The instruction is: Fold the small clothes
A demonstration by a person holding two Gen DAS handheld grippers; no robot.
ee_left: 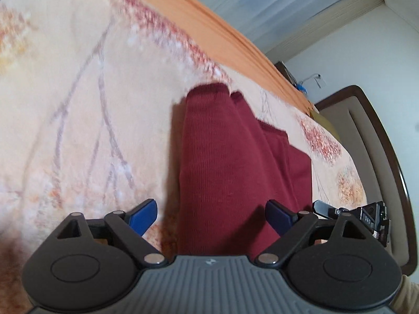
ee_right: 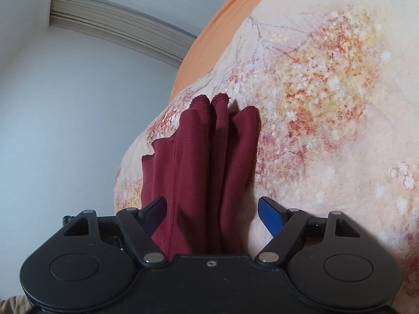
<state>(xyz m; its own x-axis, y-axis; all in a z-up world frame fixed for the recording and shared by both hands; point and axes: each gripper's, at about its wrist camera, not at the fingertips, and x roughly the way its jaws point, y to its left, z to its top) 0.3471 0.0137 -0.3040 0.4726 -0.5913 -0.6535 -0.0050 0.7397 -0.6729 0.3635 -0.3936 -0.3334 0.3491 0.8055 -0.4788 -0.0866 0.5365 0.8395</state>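
Left gripper [ee_left: 210,216]: its blue, wedge-shaped fingers [ee_left: 142,216] are spread wide, and the garment [ee_left: 230,162] runs between them untouched on either side. The garment is dark red, finely ribbed knit, folded into long rounded ridges, and it lies on a soft peach blanket [ee_left: 86,110] printed with blurred reddish sprays and thin grey stems. An orange sheet [ee_left: 217,23] edges the blanket; a padded, dark-framed headboard [ee_left: 377,141] curves beyond.

Right gripper [ee_right: 212,216]: likewise spread apart, clasping nothing. The garment [ee_right: 199,162] passes between its fingers [ee_right: 271,216], showing a stitched seam and frilled hems. Pale pleated blinds [ee_right: 117,18] hang behind.
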